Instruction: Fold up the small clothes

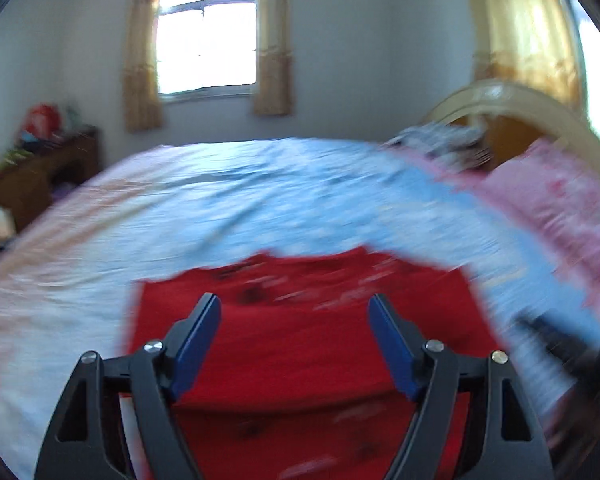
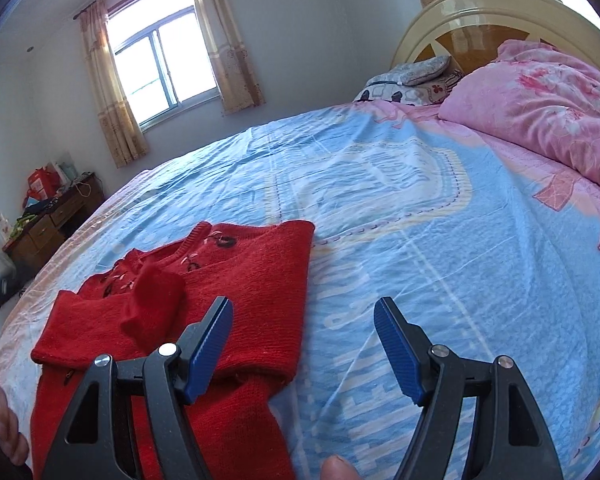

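2 grippers, left [image 1: 294, 308] and right [image 2: 303, 312], both spread wide and empty above a partly folded red sweater [image 2: 220, 292] on the blue bedsheet [image 2: 420, 220]; mid-fold, probably between grasps, next needing a fresh pinch on the hem for the closing fold.

Spreading wide under a light blue printed cotton sheet [image 2: 400, 184] with pink and peach borders: a large bed with a cream arched wooden headboard [image 2: 472, 8]. Lying flat near the front left of the sheet, partly folded, with one cuff resting on its chest: a small red knitted sweater [image 2: 256, 280] with dark embroidered flowers around the neckline. Bunching along the right side by the headboard: a pink floral quilt [image 2: 548, 96]. Sitting at the head of the bed, just beside the quilt: grey-and-white patterned pillows [image 2: 412, 80], stacked.
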`<state>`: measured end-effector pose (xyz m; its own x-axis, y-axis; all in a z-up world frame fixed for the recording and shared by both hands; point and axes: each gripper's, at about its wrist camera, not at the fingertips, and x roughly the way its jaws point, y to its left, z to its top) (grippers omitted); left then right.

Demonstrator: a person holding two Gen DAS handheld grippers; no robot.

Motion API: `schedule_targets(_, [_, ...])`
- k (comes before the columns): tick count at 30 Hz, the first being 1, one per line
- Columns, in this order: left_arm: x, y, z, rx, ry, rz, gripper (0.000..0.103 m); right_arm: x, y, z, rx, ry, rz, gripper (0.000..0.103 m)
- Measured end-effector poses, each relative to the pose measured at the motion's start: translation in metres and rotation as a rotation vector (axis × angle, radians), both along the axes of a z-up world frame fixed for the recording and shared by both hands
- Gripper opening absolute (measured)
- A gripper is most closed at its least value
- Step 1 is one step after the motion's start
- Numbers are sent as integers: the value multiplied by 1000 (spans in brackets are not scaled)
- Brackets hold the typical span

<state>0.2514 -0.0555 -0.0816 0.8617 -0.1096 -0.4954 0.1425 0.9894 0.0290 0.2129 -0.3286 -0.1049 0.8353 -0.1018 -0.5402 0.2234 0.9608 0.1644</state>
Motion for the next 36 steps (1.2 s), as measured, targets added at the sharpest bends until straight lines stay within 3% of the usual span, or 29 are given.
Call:
schedule_targets(2, [1, 27, -15, 103, 37, 110, 82, 0, 4, -1, -3, -1, 15, 74])
schedule_targets(4, [5, 56, -31, 152, 101, 208, 82, -1, 10, -1, 0, -3, 41, 74])
schedule_targets(8, [12, 106, -58, 33, 246, 263, 82, -1, 25, -6, -5, 4, 98, 74])
schedule_targets(11, [17, 111, -64, -18, 288, 249, 82, 1, 37, -11, -41, 24, 127, 73])
schedule_targets(15, [27, 99, -66, 16, 290, 233, 82, 2, 46, -16, -64, 39, 163, 73])
schedule_targets(21, [39, 108, -70, -44, 278, 240, 82, 5, 45, -20, -57, 59, 163, 73])
schedule_targets(24, [37, 112, -76, -69, 288, 257, 90, 4, 46, -19, -57, 57, 174, 73])
schedule_targets(27, [34, 120, -80, -121, 292, 271, 91, 8, 48, -17, -43, 68, 189, 73])
schedule_targets(32, [27, 129, -80, -197, 271, 260, 91, 23, 57, -4, -31, 67, 230, 52])
schedule_targets(35, [26, 127, -80, -199, 265, 240, 91, 42, 66, -8, -47, 138, 256, 51])
schedule_targets(36, [25, 125, -80, -194, 260, 233, 93, 50, 67, -12, -36, 175, 265, 42])
